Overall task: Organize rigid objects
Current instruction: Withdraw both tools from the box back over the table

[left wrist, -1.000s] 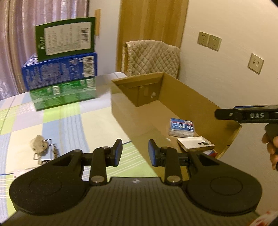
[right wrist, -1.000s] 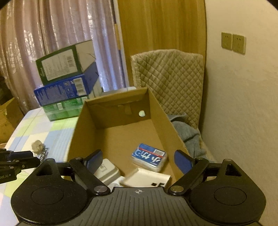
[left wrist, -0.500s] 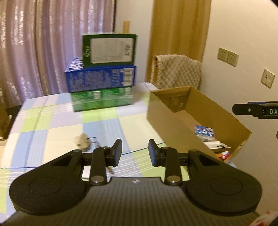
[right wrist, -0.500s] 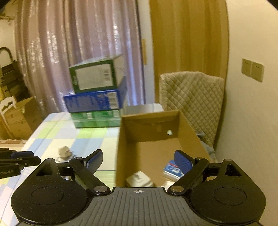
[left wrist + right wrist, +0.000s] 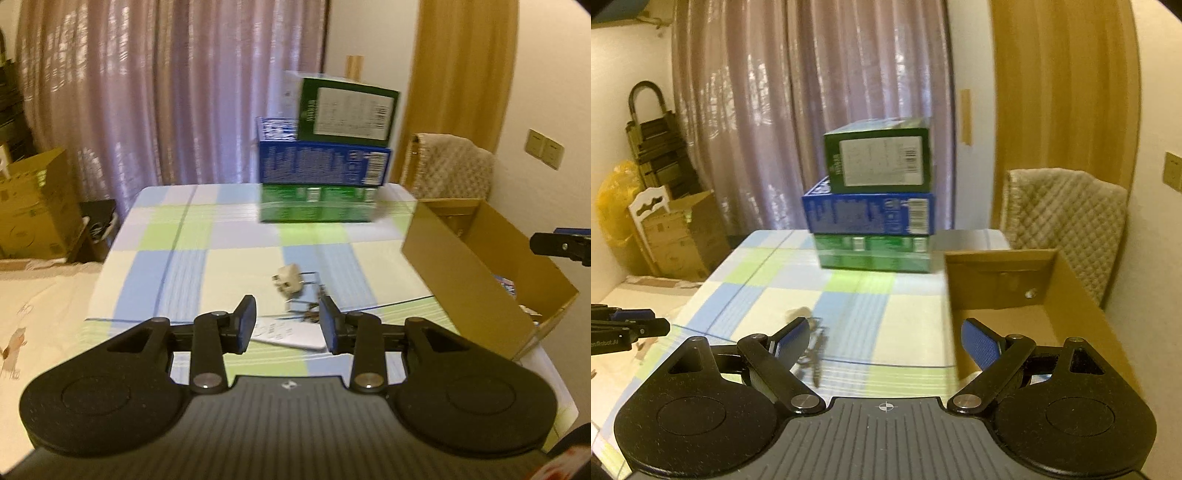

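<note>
Left gripper (image 5: 287, 320) hangs with a narrow empty gap, right gripper (image 5: 882, 341) spread wide, also empty, likely ready for a pick. The plug adapter (image 5: 289, 283) and flat white remote (image 5: 291, 334) lie left of the cardboard box (image 5: 476, 273), the likely destination.

Pale purple curtains (image 5: 147, 92) behind the checked tabletop (image 5: 207, 254). Three stacked boxes (image 5: 873, 206) at its far edge (dark green over blue over green). Quilted chair (image 5: 1067, 214) at the right, cardboard cartons (image 5: 683, 232) at the left.
</note>
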The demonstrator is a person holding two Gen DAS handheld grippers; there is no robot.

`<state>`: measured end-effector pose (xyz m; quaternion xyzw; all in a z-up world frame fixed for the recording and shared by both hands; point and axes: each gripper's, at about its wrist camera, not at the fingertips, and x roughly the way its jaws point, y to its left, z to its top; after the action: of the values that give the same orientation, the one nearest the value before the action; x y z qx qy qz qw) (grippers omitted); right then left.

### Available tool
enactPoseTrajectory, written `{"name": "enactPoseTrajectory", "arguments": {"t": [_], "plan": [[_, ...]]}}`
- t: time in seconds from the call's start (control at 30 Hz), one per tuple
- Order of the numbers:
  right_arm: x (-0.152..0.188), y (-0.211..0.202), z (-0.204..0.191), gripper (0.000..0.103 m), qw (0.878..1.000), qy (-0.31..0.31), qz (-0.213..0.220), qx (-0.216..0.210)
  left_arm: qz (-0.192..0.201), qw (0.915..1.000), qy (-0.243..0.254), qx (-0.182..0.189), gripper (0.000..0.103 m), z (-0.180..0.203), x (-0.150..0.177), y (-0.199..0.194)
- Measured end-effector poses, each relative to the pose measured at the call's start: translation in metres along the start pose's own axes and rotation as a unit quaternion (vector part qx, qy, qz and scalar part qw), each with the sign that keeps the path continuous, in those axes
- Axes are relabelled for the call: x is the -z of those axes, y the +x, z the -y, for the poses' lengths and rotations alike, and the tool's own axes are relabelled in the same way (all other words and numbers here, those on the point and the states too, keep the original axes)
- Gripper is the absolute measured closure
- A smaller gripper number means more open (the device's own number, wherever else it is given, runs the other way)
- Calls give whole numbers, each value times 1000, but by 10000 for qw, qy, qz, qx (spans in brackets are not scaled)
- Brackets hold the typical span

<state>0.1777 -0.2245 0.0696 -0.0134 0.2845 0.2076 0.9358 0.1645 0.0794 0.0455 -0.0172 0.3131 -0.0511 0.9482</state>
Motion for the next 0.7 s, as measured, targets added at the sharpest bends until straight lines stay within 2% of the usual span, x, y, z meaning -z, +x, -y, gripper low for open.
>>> {"name": "enactPoseTrajectory", "arguments": {"t": [0.27,0.7], "plan": [[15,25,-22,17,9996,81,-196,-174,-113,9996,-241,-127,70,-28,17,6],[50,79,-32,17,9972,364,-618,-214,-426,9987,-252,-106,63,-33,44,50]]}}
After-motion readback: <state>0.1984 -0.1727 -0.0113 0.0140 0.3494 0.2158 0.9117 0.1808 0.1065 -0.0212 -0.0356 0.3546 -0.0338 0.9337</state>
